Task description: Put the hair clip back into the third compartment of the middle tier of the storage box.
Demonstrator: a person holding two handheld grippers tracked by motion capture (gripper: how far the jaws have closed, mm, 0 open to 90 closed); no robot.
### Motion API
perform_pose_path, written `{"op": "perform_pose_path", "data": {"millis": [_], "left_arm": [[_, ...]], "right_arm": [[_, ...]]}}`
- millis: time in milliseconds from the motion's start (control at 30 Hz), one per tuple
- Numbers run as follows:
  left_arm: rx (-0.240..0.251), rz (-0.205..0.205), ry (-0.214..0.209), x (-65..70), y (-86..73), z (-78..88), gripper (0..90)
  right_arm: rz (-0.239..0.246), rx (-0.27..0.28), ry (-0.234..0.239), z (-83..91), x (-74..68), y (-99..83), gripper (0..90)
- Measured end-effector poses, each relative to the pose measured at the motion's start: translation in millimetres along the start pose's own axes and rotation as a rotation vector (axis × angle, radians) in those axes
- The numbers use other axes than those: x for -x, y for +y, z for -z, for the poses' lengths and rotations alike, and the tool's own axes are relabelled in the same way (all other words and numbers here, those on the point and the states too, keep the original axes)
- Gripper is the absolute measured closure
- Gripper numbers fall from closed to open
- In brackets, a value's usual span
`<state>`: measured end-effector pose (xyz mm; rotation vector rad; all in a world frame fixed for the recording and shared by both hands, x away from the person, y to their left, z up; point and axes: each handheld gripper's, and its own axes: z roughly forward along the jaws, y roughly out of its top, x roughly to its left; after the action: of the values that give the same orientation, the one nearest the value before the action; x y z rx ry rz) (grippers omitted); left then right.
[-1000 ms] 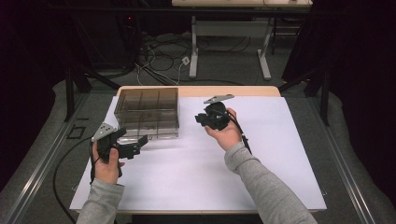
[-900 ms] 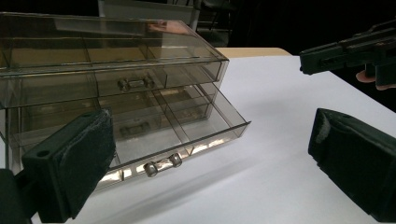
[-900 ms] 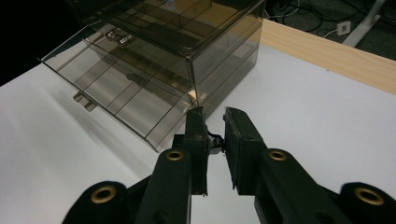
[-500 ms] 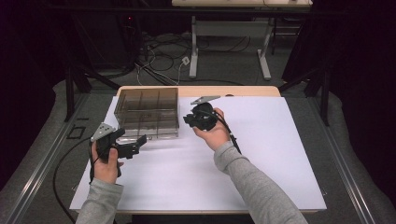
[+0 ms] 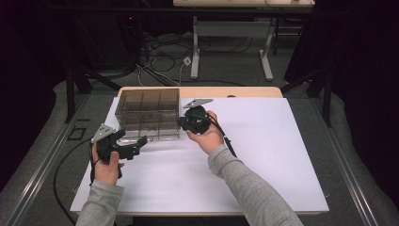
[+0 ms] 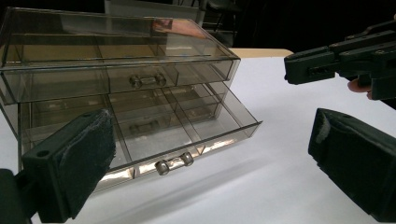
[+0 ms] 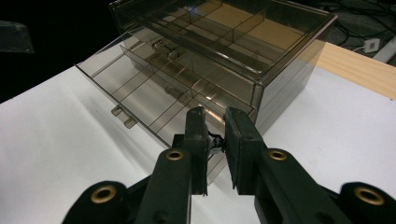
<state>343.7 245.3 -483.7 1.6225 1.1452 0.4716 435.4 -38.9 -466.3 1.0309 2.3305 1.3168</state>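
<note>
The smoky clear-plastic drawer box sits at the white table's far left, bottom drawer pulled open. The right gripper — jaws pinched on some small dark thing — hovers at the drawer's corner, probably to drop it in. The left gripper waits open, clear of the way.

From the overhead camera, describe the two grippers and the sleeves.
Both grippers, left gripper and right gripper, are black, each topped by a grey three-cornered plate. Their jaws carry dark, felt-like pads, and brass-coloured rivets sit at the joints. A black cable trails from the left one. Both sleeves are grey.
</note>
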Motion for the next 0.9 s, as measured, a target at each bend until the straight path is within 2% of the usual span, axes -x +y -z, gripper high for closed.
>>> {"op": "perform_pose_path", "data": {"millis": [333, 567, 700, 833, 900], "left_arm": [[-0.016, -0.001, 0.013, -2.3, -2.2, -2.0, 0.9], [-0.017, 0.003, 0.014, -3.0, -3.7, -3.5, 0.9], [-0.022, -0.007, 0.011, -2.3, -4.1, -5.2, 0.7], [-0.022, -0.016, 0.007, -0.9, -4.8, -6.9, 0.3], [-0.025, -0.016, 0.004, -1.2, -5.5, -7.9, 0.3]], "right_arm": [[0.004, 0.03, 0.027, -9.1, -1.5, -7.6, 79.7], [0.027, 0.045, 0.037, -19.2, -2.9, -13.3, 79.7], [0.036, 0.064, 0.041, -24.7, -3.3, -17.2, 79.7], [0.043, 0.047, 0.043, -28.9, -3.8, -21.0, 79.7], [0.047, 0.06, 0.039, -32.1, -3.2, -23.0, 79.7]]}}
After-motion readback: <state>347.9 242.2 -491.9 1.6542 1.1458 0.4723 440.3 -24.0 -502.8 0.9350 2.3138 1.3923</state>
